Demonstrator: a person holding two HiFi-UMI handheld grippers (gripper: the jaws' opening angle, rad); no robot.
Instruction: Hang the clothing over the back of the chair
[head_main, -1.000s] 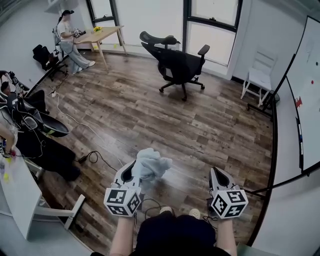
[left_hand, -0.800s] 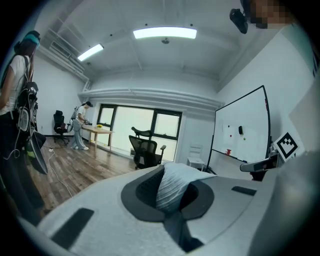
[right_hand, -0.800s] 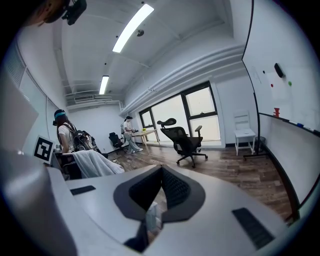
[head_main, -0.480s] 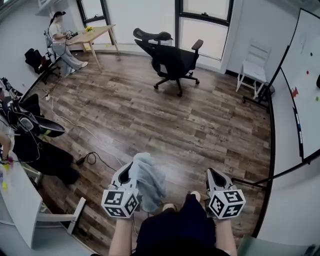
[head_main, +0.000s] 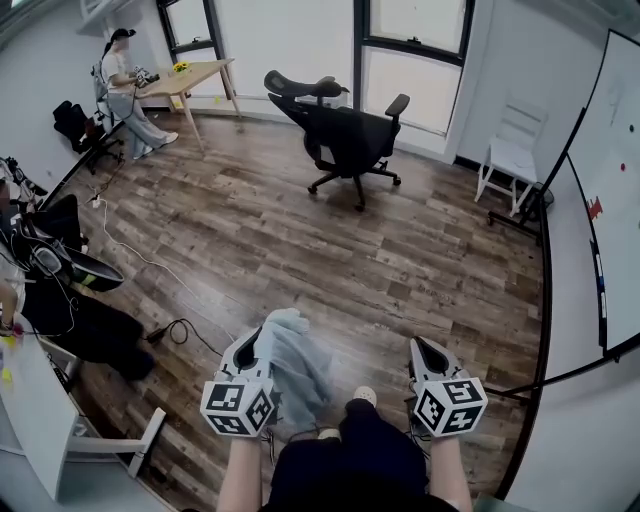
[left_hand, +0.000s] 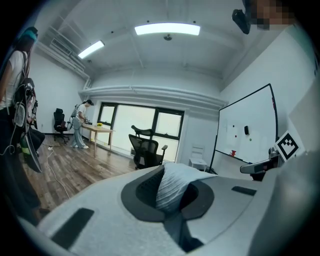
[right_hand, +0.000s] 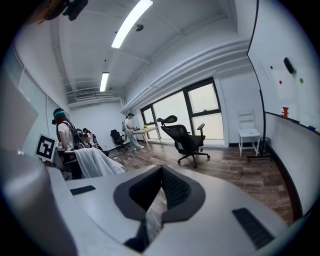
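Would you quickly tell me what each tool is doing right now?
Left tool: closed on the pale blue garment.
Right tool: closed, holding nothing.

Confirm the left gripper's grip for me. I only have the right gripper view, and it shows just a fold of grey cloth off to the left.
Observer: The left gripper is shut on the grey clothing, with fabric pinched between its pads.
Operator: Describe how the rest of it hangs.
Observer: In the head view it droops in a bunch beside the left gripper, on the side toward the right gripper, which does not touch it.
Operator: Report anything lying on the floor near the person.
Observer: A black cable loops on the wood floor, to the left of the left gripper.
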